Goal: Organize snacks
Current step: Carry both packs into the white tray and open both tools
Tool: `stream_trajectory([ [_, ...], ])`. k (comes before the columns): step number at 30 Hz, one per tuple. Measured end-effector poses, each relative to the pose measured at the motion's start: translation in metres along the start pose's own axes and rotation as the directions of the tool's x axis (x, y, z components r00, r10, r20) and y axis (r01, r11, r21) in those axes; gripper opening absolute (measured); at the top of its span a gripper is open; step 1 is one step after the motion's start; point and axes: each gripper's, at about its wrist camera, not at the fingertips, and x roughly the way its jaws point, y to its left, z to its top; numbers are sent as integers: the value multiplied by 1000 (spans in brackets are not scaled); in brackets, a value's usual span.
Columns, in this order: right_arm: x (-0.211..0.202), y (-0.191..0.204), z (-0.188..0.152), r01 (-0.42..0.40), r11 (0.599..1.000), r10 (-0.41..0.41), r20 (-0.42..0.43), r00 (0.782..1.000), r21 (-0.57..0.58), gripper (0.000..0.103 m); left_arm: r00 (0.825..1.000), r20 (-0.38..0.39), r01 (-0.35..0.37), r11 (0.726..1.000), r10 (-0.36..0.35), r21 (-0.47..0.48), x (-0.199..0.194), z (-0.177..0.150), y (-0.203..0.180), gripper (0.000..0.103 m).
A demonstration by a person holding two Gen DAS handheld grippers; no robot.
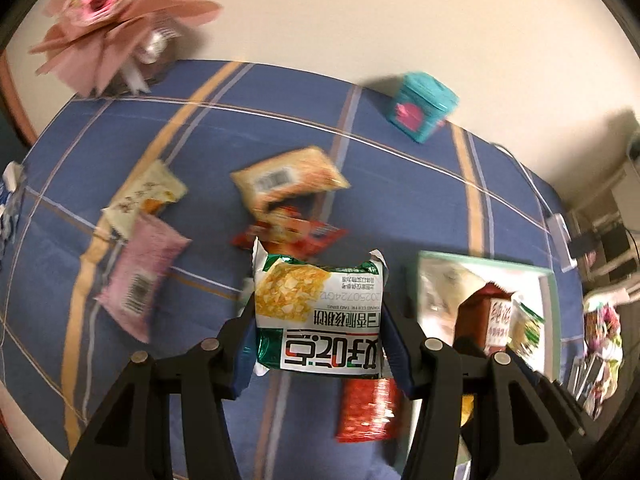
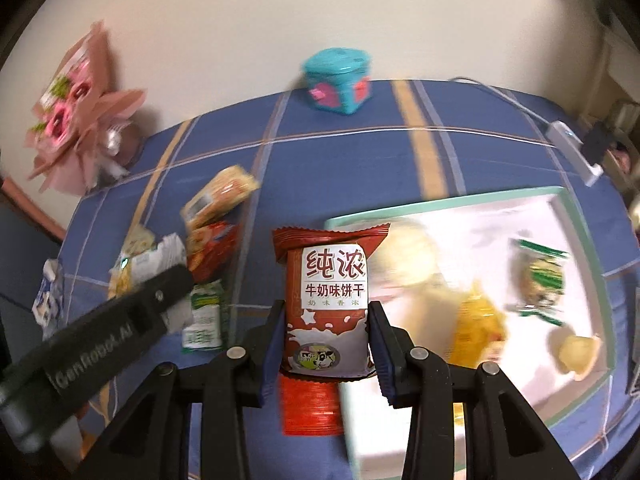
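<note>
Blue plaid cloth: covers the table [image 1: 400, 184]; loose snack packets lie scattered on it, a mint-rimmed white tray [image 2: 568, 204] sits toward the right side.
Left gripper [image 1: 320, 340]: clenched on a green-and-white packet [image 1: 320, 312], pads pressing its two side edges; packet hangs clear of the cloth, label upside down to the left wrist camera.
Right gripper [image 2: 326, 344]: clenched on a brown milk-biscuit packet [image 2: 326, 304], held upright between the pads, above the tray's near-left corner.
Tray contents: a yellow packet [image 2: 476, 324], a green-and-white sweet packet [image 2: 540, 284] and a pale round piece [image 2: 576, 354]; blur hides finer detail.
Still on the cloth: a pink packet [image 1: 140, 280], a pale orange-printed packet [image 1: 144, 196], a tan barcode packet [image 1: 288, 184], a red packet [image 1: 288, 232] under it, and a red-orange packet [image 1: 368, 408] just below both held packets.
Bystanders: teal box with pink hearts [image 1: 424, 106] and a pink paper bouquet [image 1: 108, 20] at the back edge, well apart from the work.
Step in hand (judgement): carry phase; both packets picked and airborne, heading for the tray.
Next move calls for: bringing each packet over bare tray floor, lowering, then releasing; left has farther to travel, and the two grippers are close, so their paths should not cross.
Progress (judgement): partway; several packets remain outside.
</note>
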Motion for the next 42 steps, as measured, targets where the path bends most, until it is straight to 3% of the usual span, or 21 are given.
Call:
stream_trajectory([
  [12, -29, -108, 8, 73, 978, -82, 38, 996, 196, 42, 999, -21, 43, 987, -41, 152, 2, -23, -80, 57],
  [19, -44, -149, 5, 100, 961, -117, 53, 992, 257, 42, 998, -28, 56, 976, -52, 212, 3, -34, -111, 57],
  [28, -45, -166, 2, 108, 957, -122, 39, 992, 271, 42, 998, -57, 50, 970, -37, 240, 15, -44, -126, 57],
  [42, -8, -160, -10, 117, 962, -104, -66, 992, 248, 42, 991, -134, 27, 969, 6, 247, 46, -57, -125, 57],
])
